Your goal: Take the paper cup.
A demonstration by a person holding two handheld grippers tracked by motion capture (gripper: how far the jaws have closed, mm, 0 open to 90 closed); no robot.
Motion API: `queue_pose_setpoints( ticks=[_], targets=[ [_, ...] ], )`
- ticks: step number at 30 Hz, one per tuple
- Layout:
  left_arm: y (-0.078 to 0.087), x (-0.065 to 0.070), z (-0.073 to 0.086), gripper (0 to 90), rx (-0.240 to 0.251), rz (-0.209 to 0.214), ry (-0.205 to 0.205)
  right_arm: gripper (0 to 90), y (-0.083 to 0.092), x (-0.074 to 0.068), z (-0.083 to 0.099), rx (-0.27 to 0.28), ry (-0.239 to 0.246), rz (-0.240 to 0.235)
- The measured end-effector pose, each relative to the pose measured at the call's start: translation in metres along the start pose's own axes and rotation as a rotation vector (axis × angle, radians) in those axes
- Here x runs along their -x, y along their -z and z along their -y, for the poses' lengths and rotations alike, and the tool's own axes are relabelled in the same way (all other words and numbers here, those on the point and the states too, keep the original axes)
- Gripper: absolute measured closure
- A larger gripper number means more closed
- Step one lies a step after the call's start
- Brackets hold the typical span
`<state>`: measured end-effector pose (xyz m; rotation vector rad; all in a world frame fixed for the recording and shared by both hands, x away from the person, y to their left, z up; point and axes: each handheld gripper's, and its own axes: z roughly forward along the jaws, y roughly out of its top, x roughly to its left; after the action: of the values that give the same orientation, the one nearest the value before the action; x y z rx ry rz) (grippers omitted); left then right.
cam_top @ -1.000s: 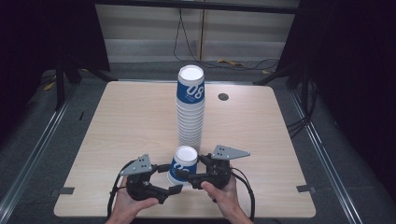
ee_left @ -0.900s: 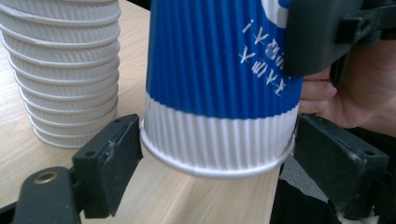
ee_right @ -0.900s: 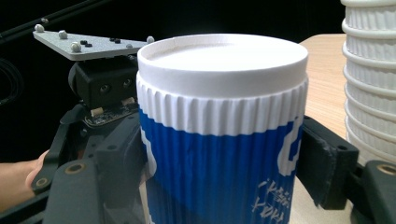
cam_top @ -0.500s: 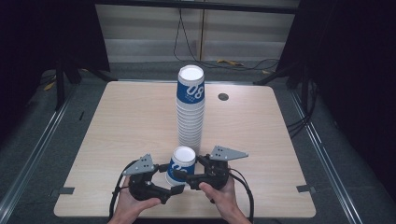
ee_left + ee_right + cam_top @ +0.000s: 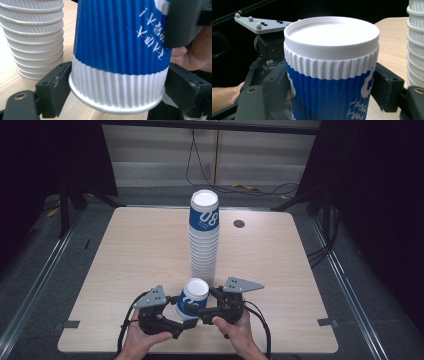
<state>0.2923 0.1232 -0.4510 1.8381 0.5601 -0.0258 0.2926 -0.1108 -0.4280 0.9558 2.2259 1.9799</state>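
High view: blue cup [image 5: 192, 297] stands upside down just in front of the cup stack [image 5: 203, 237], between left gripper [image 5: 176, 316] and right gripper [image 5: 200, 310]; same spot as a second ago.
Left gripper view: jaws have just been opening, now spread beside the cup's rim, one side barely apart.
Right gripper view: jaws pinch the cup below its white base, unchanged.
Table [image 5: 125, 250]: stack unmoved.

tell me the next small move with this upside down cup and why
Probably draw the left gripper back from the cup. Its jaws have just been opening and stand beside the rim, while the right gripper clamps the ribbed wall, so that one can carry it to the stack.
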Motion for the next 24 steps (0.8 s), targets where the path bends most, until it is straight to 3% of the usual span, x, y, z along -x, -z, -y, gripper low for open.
queue_pose_setpoints(
  ticks=[11, 24],
  targets=[
    [0.0001, -0.0026, 0.0012, 12.9, -0.003, -0.004, 0.004, 25.6, -0.0034, -0.0003, 0.0007, -0.031, 0.017, -0.001],
    [0.002, -0.001, -0.0001, 15.2, -0.011, -0.014, -0.041, 23.1, -0.0027, 0.0011, -0.001, -0.039, 0.014, -0.02]
  ],
)
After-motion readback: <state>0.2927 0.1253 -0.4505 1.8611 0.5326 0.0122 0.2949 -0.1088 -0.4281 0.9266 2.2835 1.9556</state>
